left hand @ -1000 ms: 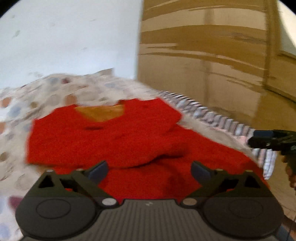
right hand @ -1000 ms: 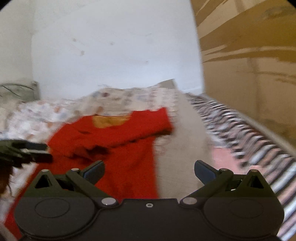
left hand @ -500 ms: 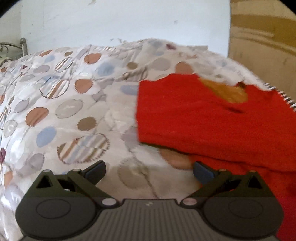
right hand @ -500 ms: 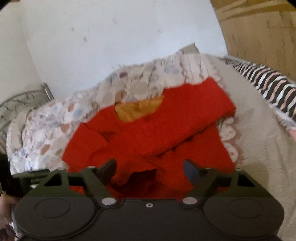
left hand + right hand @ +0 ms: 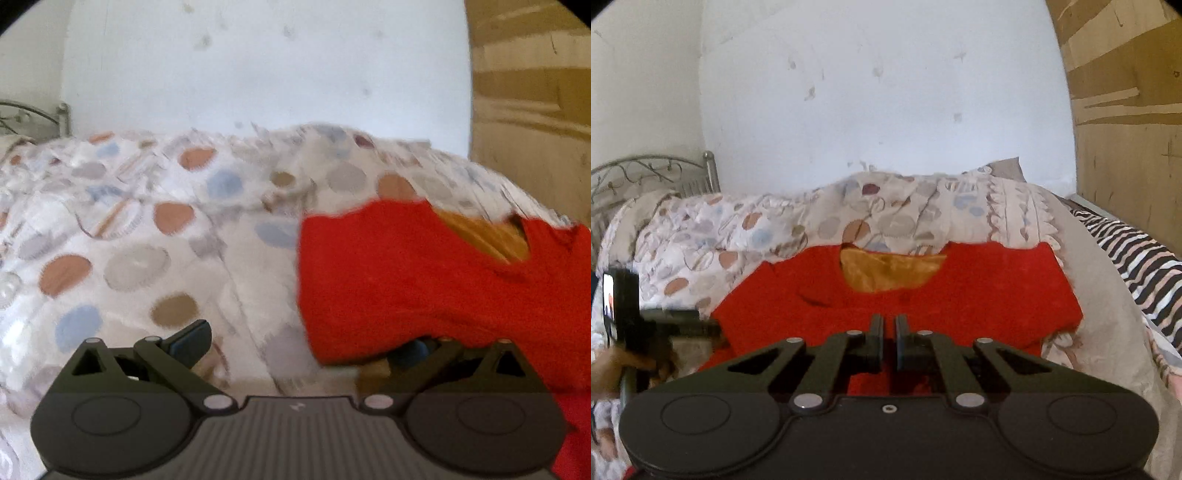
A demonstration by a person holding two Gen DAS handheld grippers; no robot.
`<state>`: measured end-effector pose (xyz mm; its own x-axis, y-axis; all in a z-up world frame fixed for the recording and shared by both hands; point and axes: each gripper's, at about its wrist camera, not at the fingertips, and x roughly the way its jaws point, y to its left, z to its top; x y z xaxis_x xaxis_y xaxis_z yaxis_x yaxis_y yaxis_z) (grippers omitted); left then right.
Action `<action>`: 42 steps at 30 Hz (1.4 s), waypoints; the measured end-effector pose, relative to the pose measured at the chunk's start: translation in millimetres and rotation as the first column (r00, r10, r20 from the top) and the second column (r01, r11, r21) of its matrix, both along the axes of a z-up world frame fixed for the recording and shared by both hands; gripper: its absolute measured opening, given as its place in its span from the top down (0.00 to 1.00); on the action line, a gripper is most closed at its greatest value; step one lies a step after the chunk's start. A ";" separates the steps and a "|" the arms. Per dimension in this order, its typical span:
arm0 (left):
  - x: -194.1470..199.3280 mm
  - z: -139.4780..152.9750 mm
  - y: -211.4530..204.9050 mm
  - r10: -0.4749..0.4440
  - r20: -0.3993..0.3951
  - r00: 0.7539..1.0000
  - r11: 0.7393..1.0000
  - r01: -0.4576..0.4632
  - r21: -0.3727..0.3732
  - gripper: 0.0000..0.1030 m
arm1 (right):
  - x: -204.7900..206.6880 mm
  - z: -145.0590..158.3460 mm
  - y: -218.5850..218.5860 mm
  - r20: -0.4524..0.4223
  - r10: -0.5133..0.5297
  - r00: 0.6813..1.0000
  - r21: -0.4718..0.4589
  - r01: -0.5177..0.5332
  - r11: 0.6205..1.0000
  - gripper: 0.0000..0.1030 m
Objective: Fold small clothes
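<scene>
A lived-in home bedroom, seen from the edge of a made-up bed.

A rumpled white quilt printed with orange, blue and grey circles (image 5: 746, 236) covers the bed, with a black, white and pink striped sheet (image 5: 1137, 258) showing at 3 o'clock in the right wrist view. A curved grey metal bedstead with scrollwork (image 5: 646, 173) rises at 9 o'clock against a scuffed, marked white plaster wall (image 5: 886, 103). A tall brown wooden panel with peeling surface (image 5: 1126, 110) stands at 2 o'clock beside the bed. A small red garment with an orange lining (image 5: 960, 295) lies spread on the quilt.
</scene>
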<state>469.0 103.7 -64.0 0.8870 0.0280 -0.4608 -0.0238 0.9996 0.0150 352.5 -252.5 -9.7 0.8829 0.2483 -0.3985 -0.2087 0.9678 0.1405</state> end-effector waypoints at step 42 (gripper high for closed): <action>-111.2 5.1 -34.3 -0.212 -0.255 0.943 0.959 0.152 -0.238 0.60 | -29.5 -50.0 -90.3 -0.192 -0.038 0.981 0.116 0.061 0.991 0.73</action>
<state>357.8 69.4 -58.9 0.7053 -0.2470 -0.6645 0.1335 0.9669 -0.2176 322.9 -342.8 -59.7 0.8073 0.2624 -0.5287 -0.1191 0.9498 0.2894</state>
